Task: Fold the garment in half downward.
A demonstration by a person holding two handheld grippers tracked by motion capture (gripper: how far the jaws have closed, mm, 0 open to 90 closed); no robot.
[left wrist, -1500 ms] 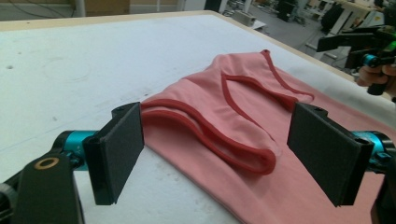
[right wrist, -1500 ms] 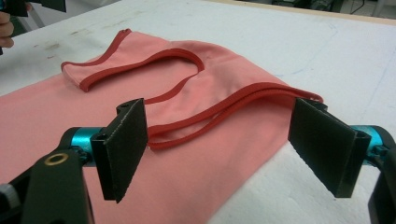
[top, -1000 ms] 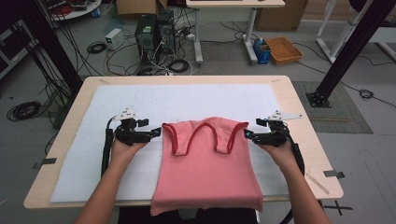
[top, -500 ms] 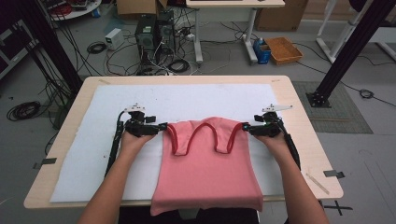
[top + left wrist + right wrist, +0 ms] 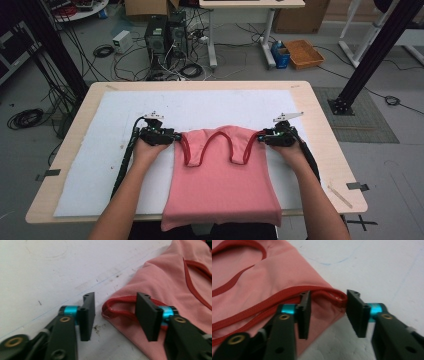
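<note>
A pink tank top (image 5: 220, 175) with red trim lies flat on the white mat (image 5: 200, 107), straps pointing away from the person. My left gripper (image 5: 176, 136) is at its upper left corner. In the left gripper view the red-trimmed corner (image 5: 117, 308) lies between the jaws of the left gripper (image 5: 116, 303); they have just been closing and a gap remains on both sides. My right gripper (image 5: 260, 136) is at the upper right corner. Its jaws (image 5: 329, 297) have also just been closing around the red-edged corner (image 5: 335, 296) without pinching it.
The mat covers a wooden table (image 5: 320, 125). A thin wooden stick (image 5: 340, 196) lies near the table's front right corner. Beyond the table the floor holds computer towers (image 5: 165, 35), cables, an orange crate (image 5: 304, 52) and black frame posts (image 5: 372, 55).
Both grippers have moved inward and slightly down onto the tank top's upper corners. Their jaws have narrowed around the red-trimmed edges.
</note>
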